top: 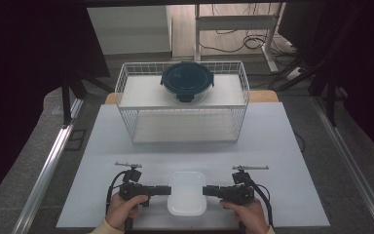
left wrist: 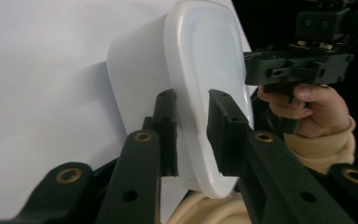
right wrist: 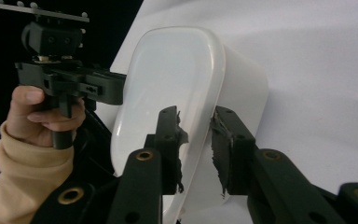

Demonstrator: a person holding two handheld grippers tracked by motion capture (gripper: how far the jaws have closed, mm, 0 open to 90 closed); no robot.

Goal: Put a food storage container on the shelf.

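Bright, evenly lit table [top: 282, 146], dark surroundings, soft shadows, slight blur.

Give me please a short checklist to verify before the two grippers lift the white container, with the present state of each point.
1. Left gripper straddles the rim of the white container: ok.
2. Right gripper straddles the opposite rim: ok.
3. Jaws already pressing firmly on the rim: cannot tell; a narrow gap seems to remain.
4. Lid seated flat on the container: ok, as far as visible.
5. Container resting on the white table, not tilted: ok.
6. Wire basket with the dark-lidded bowl stands apart from the container: ok.
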